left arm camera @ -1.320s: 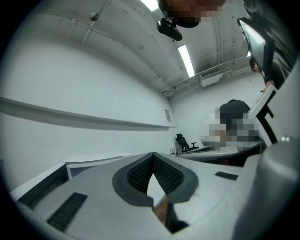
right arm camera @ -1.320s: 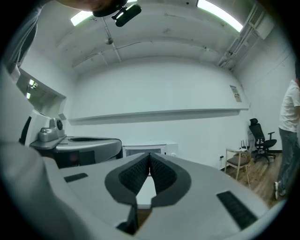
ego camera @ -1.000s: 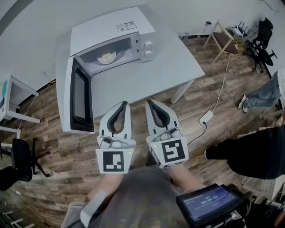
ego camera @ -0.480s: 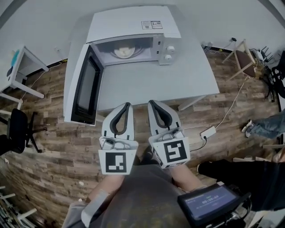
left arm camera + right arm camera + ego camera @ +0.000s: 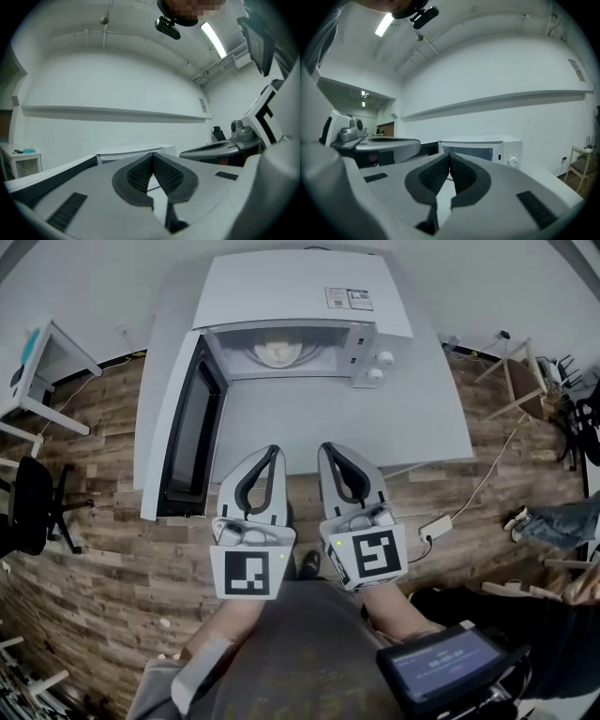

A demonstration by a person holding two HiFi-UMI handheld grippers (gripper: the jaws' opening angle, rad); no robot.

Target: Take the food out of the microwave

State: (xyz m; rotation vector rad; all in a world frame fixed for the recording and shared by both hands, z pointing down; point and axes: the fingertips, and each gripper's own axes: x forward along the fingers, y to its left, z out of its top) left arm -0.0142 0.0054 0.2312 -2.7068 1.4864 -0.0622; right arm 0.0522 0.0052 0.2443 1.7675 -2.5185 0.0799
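Early in the job, judging by the layout. Done so far: microwave (image 5: 300, 296) door (image 5: 183, 442) swung wide open to the left, cavity exposed. Left to do: reach across the surface (image 5: 375, 423), enter the cavity, take hold of the food (image 5: 277, 352), draw it out and set it down. None of that begun.

Left claw (image 5: 271, 452): pressed together, ribbed pads (image 5: 138, 176) meeting at the tip, nothing pinched. Right claw (image 5: 329, 448): likewise pressed together and empty. Both held level, side by side, near the front edge of the surface, pointing toward the microwave and well apart from it. Would need spreading before any grasp.

Food: inside the microwave, about the middle of the cavity, untouched. Seen properly only in the head view, as a pale, cream-coloured round mound, apparently on a round plate or turntable; too small to tell which, or what kind of food. No lid or wrap discernible. Not made out in the left gripper view. In the right gripper view, only the white microwave front and a bright cavity, contents unreadable. 2 knobs (image 5: 384, 359) on the panel right of the cavity.

Probably a light item on a dish. Likely safer taken by the dish rim than by the food itself.
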